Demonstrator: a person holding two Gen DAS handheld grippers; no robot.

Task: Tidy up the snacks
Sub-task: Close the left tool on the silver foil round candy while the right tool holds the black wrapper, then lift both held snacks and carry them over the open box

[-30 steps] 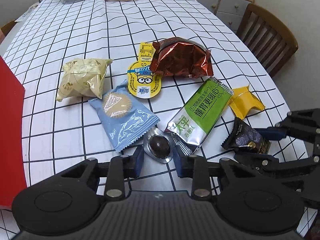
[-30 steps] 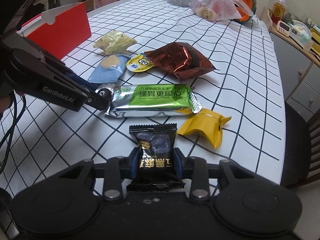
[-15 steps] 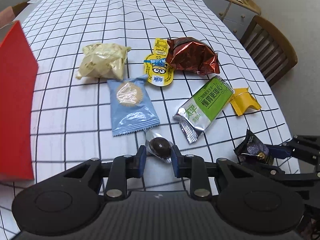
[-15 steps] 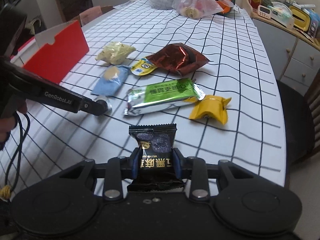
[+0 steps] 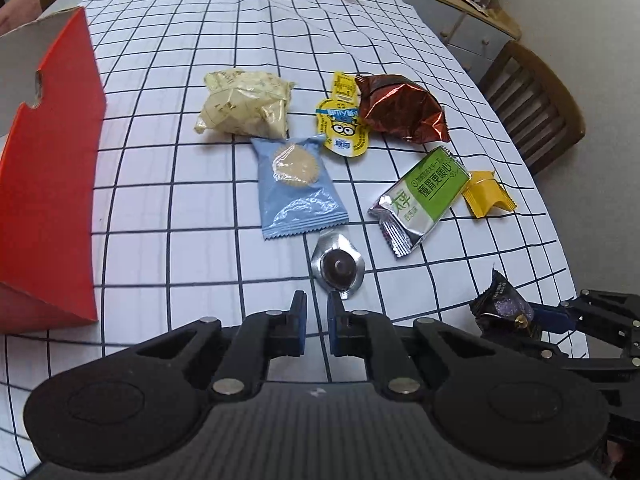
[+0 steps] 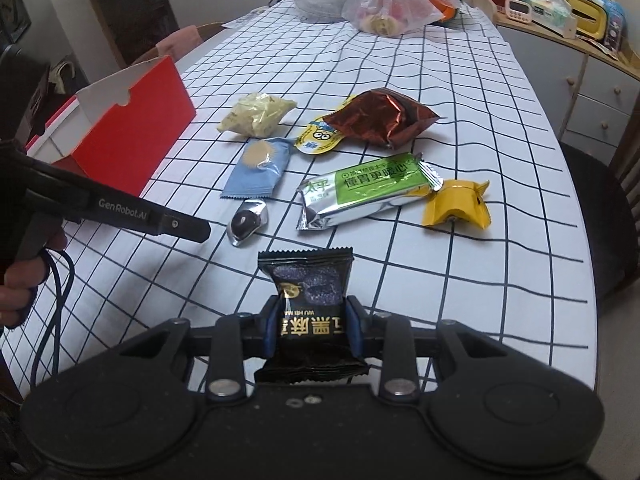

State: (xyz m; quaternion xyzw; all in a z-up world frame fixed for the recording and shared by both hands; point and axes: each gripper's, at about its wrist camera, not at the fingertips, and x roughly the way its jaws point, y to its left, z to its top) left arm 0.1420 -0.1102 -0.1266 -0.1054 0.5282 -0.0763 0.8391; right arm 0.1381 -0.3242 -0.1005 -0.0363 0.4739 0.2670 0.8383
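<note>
My right gripper (image 6: 313,328) is shut on a black snack packet (image 6: 310,312) and holds it above the table's near edge; the packet also shows in the left wrist view (image 5: 502,304). My left gripper (image 5: 317,320) is nearly shut and empty, just short of a silver foil chocolate (image 5: 337,266), which lies on the checked tablecloth (image 6: 500,280). The chocolate also shows in the right wrist view (image 6: 247,222). A red open box (image 5: 48,184) stands at the left.
On the cloth lie a blue biscuit packet (image 5: 298,186), a pale yellow bag (image 5: 244,104), a Minions pouch (image 5: 344,128), a brown foil bag (image 5: 400,108), a green bar (image 5: 424,196) and a yellow wrapper (image 5: 486,196). A wooden chair (image 5: 532,100) stands at the right.
My left gripper has pulled back and up from the foil chocolate, which slipped out and stays on the cloth, and its jaws have narrowed. My right gripper has lifted the black packet.
</note>
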